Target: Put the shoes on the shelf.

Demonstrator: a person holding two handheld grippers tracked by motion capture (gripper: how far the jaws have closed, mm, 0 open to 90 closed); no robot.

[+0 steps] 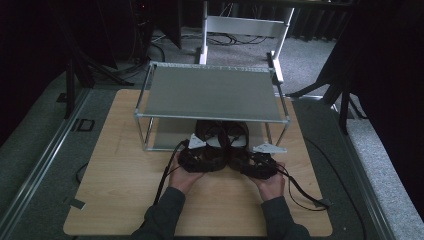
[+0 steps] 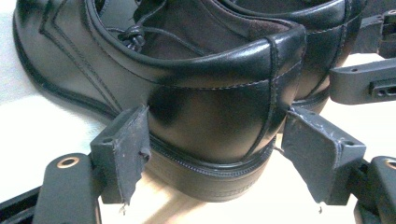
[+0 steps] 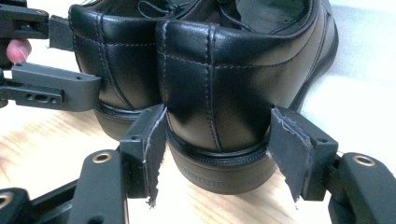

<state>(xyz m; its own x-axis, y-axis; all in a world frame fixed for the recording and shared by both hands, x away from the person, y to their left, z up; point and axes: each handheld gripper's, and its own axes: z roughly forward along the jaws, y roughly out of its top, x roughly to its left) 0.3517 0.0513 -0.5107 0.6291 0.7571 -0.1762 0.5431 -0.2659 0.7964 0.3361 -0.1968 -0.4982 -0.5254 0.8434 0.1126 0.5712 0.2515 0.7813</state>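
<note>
Straddling shoe heels [image 2: 219, 116] at shelf edge [image 1: 210, 118], both hand-held grippers [image 1: 202, 159] released.

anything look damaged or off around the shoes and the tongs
The grey pads on the right tongs are frayed, with ragged edges and loose threads at the bottom; the left tongs have pads worn the same way. The two black shoes look intact, side by side, heels toward the person.
</note>
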